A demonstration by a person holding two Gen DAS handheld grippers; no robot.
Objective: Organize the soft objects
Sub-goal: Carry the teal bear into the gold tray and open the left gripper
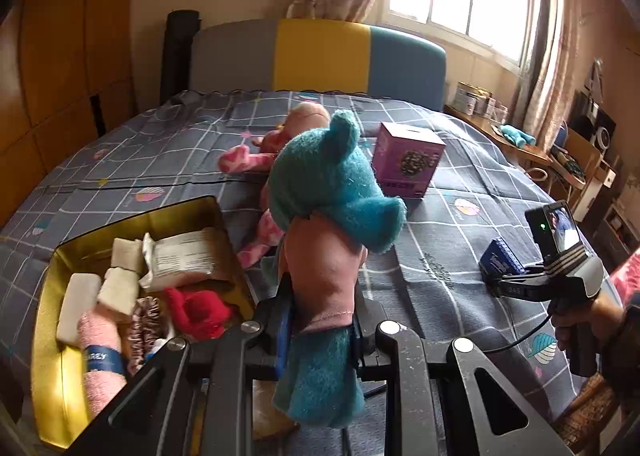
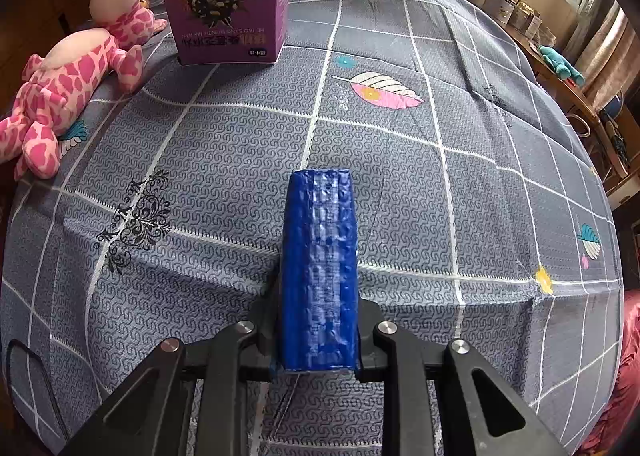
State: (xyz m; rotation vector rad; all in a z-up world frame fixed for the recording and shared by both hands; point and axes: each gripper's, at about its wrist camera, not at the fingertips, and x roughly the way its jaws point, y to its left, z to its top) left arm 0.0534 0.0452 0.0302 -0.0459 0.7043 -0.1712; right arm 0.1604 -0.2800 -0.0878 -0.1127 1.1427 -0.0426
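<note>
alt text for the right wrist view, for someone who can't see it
The right gripper is shut on a blue packet, held over a grey checked bedspread. Further off on the bed stand a purple box and, beside it, a pink spotted plush giraffe lying flat.

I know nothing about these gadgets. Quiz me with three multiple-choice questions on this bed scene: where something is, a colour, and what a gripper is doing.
1. Where does the purple box stand?
A. in the gold tin
B. on the bedspread beside the pink giraffe
C. on the desk

2. What colour is the plush toy in the left gripper?
A. teal
B. red
C. yellow

3. What is the right gripper doing?
A. standing open and empty
B. clamping a blue packet
C. gripping the giraffe

Answers:
1 B: it sits on the bedspread next to the giraffe.
2 A: its fur is teal.
3 B: the blue packet is pinched between its fingers.
</note>
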